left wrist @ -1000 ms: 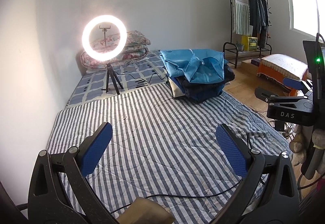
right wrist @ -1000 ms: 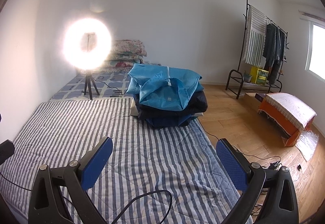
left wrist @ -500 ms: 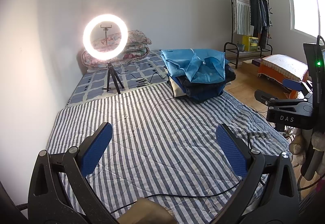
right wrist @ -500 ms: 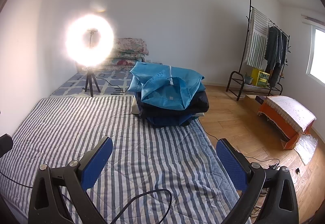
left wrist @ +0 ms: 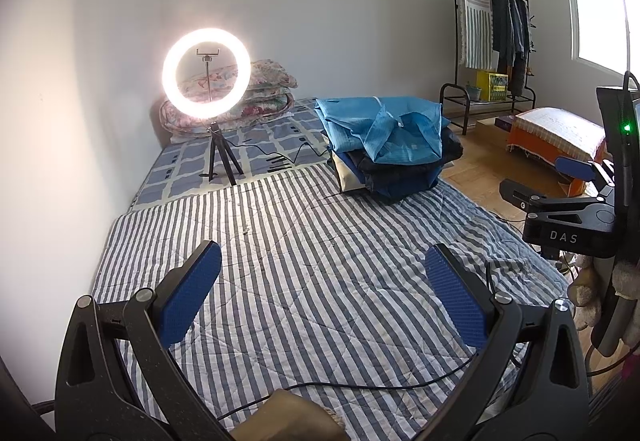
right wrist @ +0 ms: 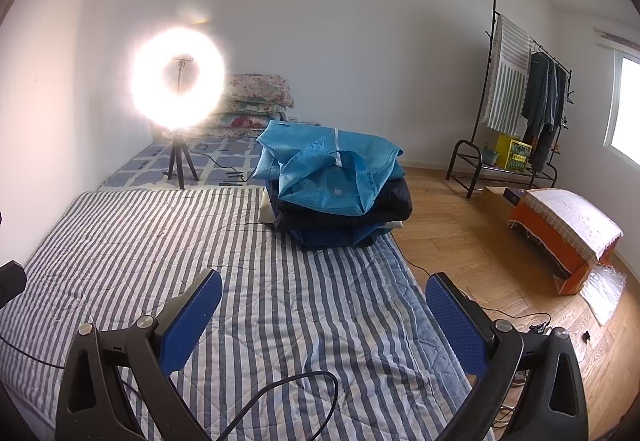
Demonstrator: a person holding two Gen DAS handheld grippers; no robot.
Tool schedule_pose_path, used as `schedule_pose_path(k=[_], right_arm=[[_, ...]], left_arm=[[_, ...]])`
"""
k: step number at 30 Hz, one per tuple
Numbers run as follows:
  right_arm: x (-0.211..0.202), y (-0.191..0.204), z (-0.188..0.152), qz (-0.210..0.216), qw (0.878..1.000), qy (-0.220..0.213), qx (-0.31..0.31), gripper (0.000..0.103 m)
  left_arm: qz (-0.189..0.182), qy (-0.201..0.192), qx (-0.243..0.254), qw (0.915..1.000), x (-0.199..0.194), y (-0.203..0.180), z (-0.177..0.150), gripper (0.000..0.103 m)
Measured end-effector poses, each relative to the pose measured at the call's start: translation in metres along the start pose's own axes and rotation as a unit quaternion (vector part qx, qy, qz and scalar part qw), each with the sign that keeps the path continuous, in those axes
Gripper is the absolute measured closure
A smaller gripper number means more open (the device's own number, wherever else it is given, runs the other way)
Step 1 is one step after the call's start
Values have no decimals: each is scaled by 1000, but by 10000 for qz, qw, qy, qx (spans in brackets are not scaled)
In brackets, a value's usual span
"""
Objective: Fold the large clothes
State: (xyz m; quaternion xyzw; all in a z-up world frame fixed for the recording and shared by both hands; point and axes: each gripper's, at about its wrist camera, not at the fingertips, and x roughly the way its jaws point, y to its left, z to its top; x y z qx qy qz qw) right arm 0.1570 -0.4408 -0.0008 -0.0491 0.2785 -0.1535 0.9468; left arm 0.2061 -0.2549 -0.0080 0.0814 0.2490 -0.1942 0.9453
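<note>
Left gripper [left wrist: 322,305] and right gripper [right wrist: 324,321], jaws spread and empty, hover over the striped quilt [right wrist: 160,241]; the stacked blue and dark garments [right wrist: 336,189] lie apparently folded, beyond reach.

Left wrist view: sits behind the left gripper [left wrist: 322,293], raised over the near end of the striped quilt [left wrist: 320,261], facing down the bed toward the far wall. Right wrist view: behind the right gripper [right wrist: 324,315], same heading, over the quilt's right edge beside the wooden floor [right wrist: 480,253]. Both share the ring light [left wrist: 206,73], clothes pile [left wrist: 390,145], and garment rack [left wrist: 494,29], all well away.
</note>
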Motion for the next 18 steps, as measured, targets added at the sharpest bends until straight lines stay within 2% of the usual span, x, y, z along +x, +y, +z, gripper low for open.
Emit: schedule_pose_path(k=[18], right_arm=[[-1,0,-1,10,10000,-1,-2,0]], left_arm=[[54,-109,-18,9999,-2,1,4,0]])
